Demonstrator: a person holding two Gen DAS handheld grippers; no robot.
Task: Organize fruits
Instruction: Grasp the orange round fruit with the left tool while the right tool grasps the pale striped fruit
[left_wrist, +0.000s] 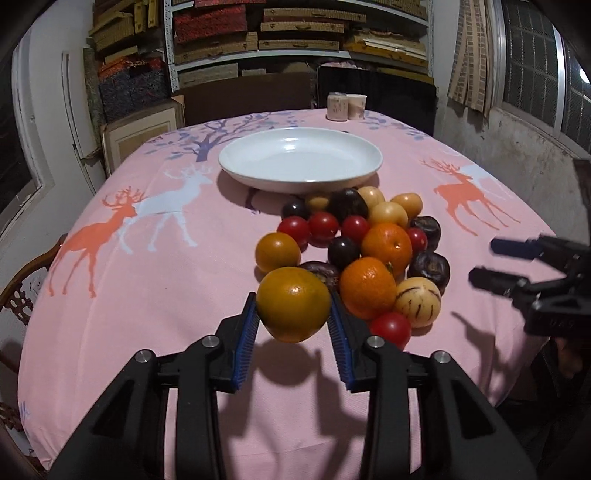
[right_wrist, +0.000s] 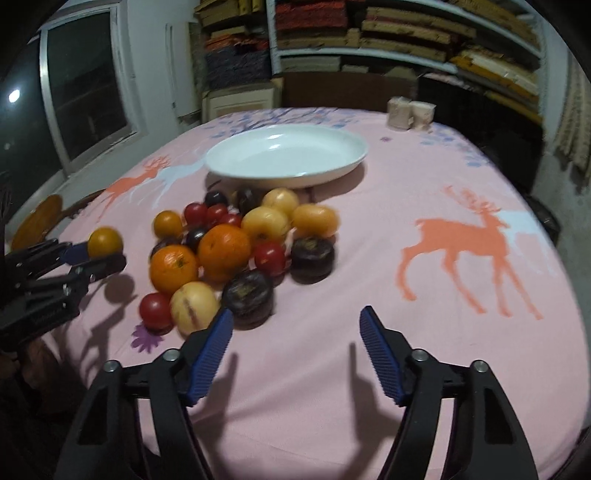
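Clamping an orange, left fingers hide its sides; right fingers gape, blurred.

Plate: glossy white glaze, smooth | tablecloth: matt pink printed cloth | gripper pads: ribbed blue, rubbery | gripper arms: matt black plastic, bright metal pins | held orange fruit: waxy sheen | shelf boxes, upper frame: matt card.

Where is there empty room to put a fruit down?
The white plate is bare. The pink tablecloth lies free left of the fruit pile, by the deer print, and also right of it. Between plate and grippers it is crowded with fruit.
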